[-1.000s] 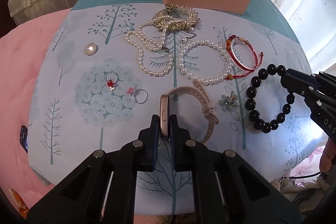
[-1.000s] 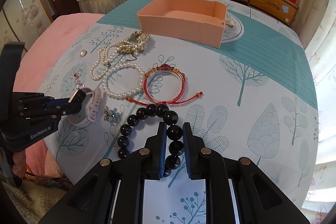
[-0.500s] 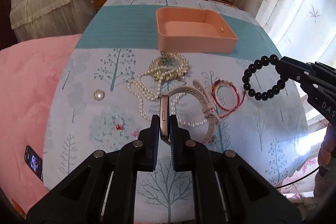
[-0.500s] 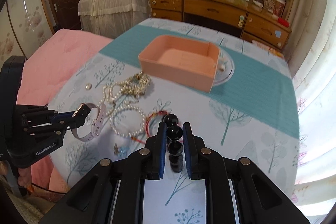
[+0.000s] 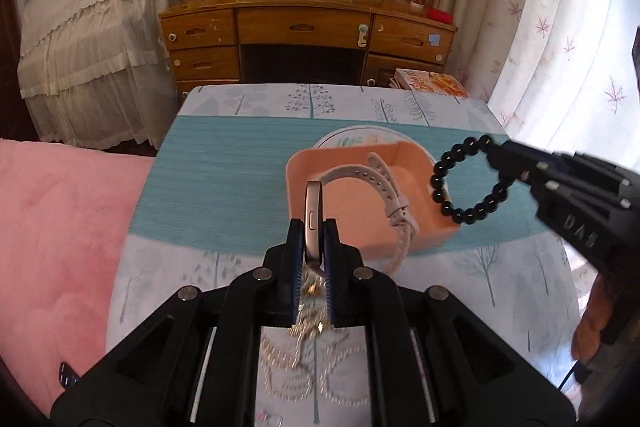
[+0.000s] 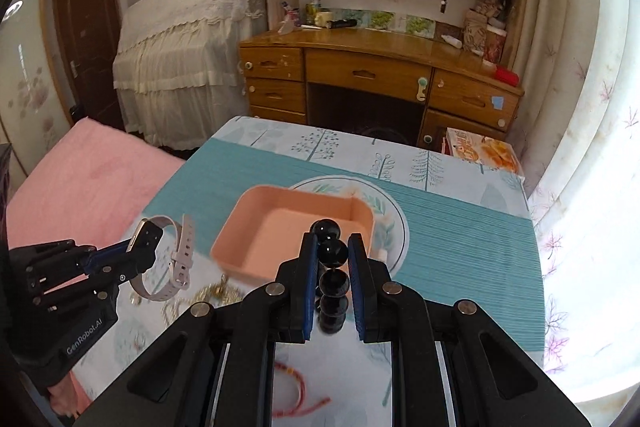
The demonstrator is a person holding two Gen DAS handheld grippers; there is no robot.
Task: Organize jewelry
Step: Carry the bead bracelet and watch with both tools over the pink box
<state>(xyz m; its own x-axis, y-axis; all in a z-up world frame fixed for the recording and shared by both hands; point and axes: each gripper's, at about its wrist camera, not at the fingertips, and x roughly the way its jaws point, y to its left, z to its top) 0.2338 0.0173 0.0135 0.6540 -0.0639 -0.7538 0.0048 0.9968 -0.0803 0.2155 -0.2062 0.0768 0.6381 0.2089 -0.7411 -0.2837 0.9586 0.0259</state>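
Both tongs have risen off the desk (image 5: 224, 187) and swung toward the tray (image 6: 256, 239) since the earlier frames, each carrying its piece clear of the cloth. Left tongs (image 5: 314, 251) are clamped on the case of the watch (image 5: 360, 183), whose pale strap loops out ahead and hangs in the air, seemingly short of the tray's near wall in the right wrist view. Right tongs (image 6: 332, 259) pinch one bead of the bracelet (image 6: 332, 275); the black beads dangle below the pads, apparently near the tray's right side as seen from the left wrist.

Judging by this, the step in hand is the carry to the tray, with the drop not yet made. Next, each load needs to travel over the rim until it hangs wholly inside the walls, then come down a little before the tongs part, so the strap and the beads do not drape over the edge. Pearls (image 5: 304, 379) and a red cord (image 6: 296, 387) lie on the desk below, awaiting their turn.
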